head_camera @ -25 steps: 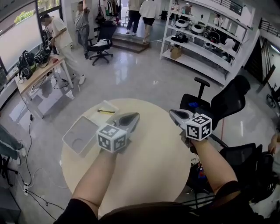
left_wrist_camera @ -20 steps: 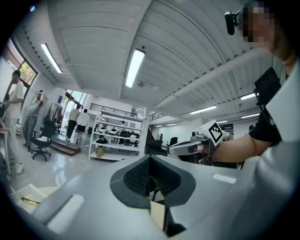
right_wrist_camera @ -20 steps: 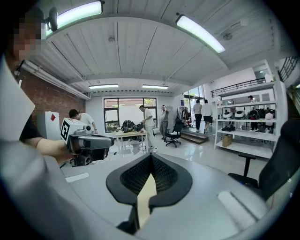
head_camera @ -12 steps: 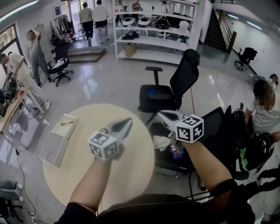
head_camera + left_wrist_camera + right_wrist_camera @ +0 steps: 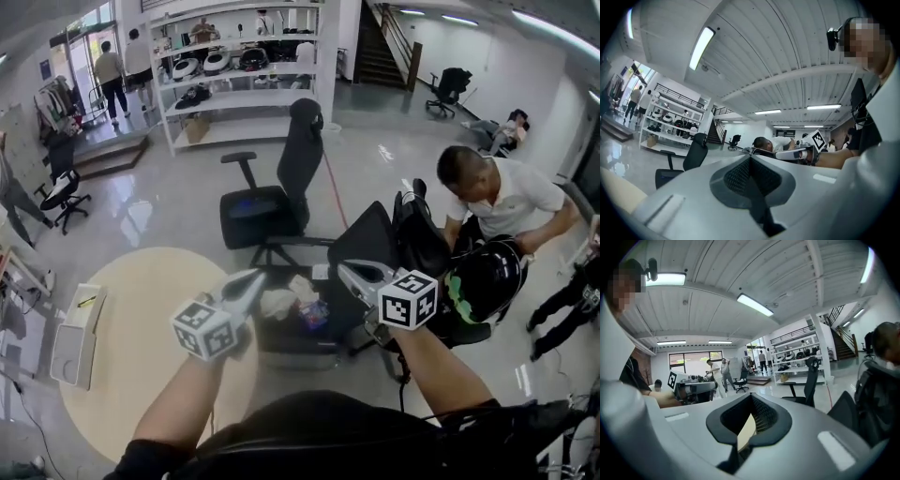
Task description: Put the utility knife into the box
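The slim yellow utility knife (image 5: 86, 301) (seemingly on the flat white box (image 5: 70, 349)) lies far to your left, nearer the left gripper (image 5: 253, 279) than the right gripper (image 5: 346, 273), both closed and empty.

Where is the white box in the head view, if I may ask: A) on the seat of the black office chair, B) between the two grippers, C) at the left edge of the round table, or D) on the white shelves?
C: the white box lies at the left edge of the round table, well to the left of the left gripper and the right gripper.
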`<state>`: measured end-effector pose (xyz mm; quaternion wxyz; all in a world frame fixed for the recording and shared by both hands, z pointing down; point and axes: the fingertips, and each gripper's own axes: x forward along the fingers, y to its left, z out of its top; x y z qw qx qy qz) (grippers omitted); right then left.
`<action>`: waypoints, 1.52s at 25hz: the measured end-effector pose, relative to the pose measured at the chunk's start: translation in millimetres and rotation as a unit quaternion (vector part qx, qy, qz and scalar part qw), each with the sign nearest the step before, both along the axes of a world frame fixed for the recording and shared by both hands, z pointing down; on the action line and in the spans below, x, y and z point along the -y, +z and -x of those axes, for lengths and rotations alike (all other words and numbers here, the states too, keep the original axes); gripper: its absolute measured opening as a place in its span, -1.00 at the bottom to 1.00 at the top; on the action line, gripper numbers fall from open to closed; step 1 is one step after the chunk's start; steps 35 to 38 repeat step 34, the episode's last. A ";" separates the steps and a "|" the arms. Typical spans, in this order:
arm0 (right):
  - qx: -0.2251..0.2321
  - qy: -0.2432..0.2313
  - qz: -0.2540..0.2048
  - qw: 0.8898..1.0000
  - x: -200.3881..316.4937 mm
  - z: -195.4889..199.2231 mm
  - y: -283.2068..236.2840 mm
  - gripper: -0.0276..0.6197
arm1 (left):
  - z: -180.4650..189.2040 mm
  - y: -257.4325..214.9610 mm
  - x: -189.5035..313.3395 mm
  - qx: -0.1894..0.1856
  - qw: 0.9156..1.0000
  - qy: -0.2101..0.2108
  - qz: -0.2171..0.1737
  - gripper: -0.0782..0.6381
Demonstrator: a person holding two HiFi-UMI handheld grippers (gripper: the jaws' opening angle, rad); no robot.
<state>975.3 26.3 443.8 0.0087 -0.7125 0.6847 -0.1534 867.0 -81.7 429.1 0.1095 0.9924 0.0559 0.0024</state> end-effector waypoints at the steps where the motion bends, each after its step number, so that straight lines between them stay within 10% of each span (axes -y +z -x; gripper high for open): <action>1: 0.001 0.014 -0.002 1.000 -16.5 -9.5 -1.0 -0.88 | -7.6 -0.4 -11.1 -0.001 1.000 0.008 0.006 -0.79; 15: 0.024 0.128 -0.003 0.991 -143.7 -49.0 26.5 -0.88 | -64.7 25.8 -108.3 0.021 0.993 0.113 0.024 -0.79; 38: 0.014 0.106 -0.001 0.994 -123.6 -50.9 26.2 -0.88 | -63.8 24.3 -90.3 0.023 0.995 0.095 0.027 -0.79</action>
